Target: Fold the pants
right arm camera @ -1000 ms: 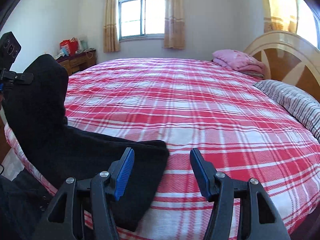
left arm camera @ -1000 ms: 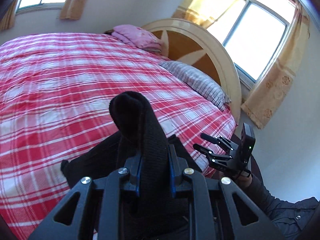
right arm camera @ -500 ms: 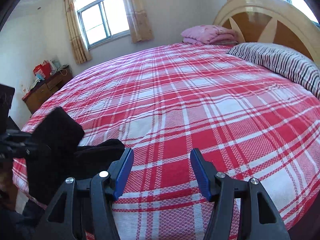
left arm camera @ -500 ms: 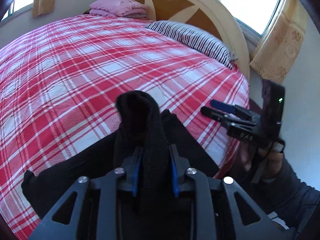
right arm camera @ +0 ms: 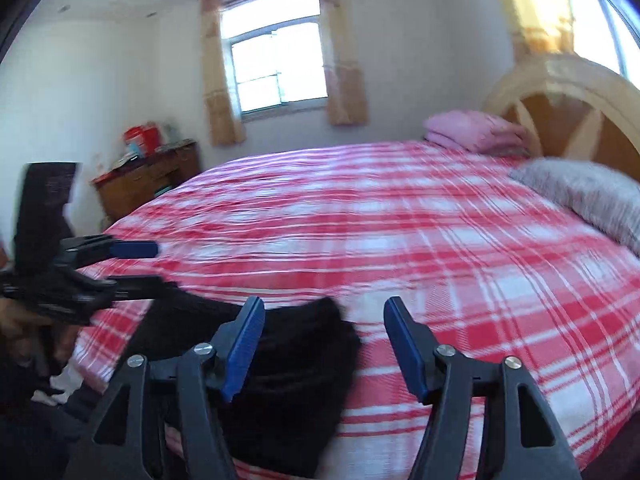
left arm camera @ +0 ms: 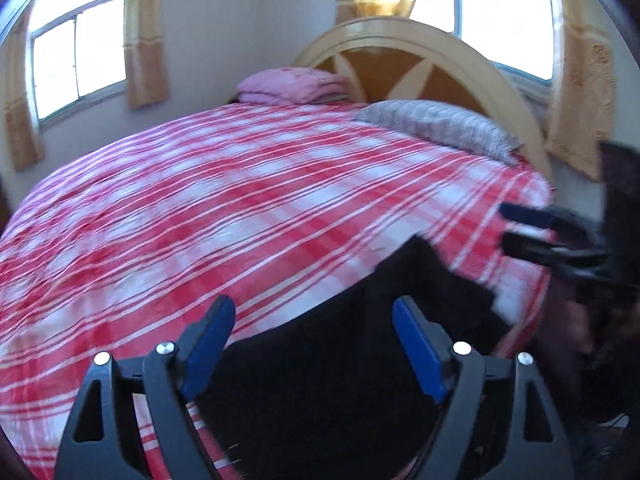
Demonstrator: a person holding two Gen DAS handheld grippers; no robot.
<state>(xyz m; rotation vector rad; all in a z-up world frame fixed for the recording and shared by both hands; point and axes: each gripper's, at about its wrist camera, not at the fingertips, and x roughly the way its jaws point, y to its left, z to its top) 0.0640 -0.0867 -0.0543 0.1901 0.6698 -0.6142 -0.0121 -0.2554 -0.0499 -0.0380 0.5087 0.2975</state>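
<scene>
The black pants (left arm camera: 360, 360) lie in a dark heap on the near edge of the bed with the red-and-white plaid cover (left arm camera: 224, 208). My left gripper (left arm camera: 312, 320) is open and empty just above the heap. In the right wrist view the pants (right arm camera: 296, 364) lie below and left of my right gripper (right arm camera: 324, 320), which is open and empty. The right gripper also shows at the right of the left wrist view (left arm camera: 528, 232). The left gripper shows at the left of the right wrist view (right arm camera: 136, 264), jaws apart.
A striped pillow (left arm camera: 440, 124) and a folded pink blanket (left arm camera: 292, 84) lie by the curved wooden headboard (left arm camera: 404, 56). A wooden dresser (right arm camera: 148, 180) with red items stands by the far wall under a window (right arm camera: 276, 60).
My left gripper has let go of the pants and opened; the fabric has dropped onto the bed. Both grippers have swung and the views are blurred by motion.
</scene>
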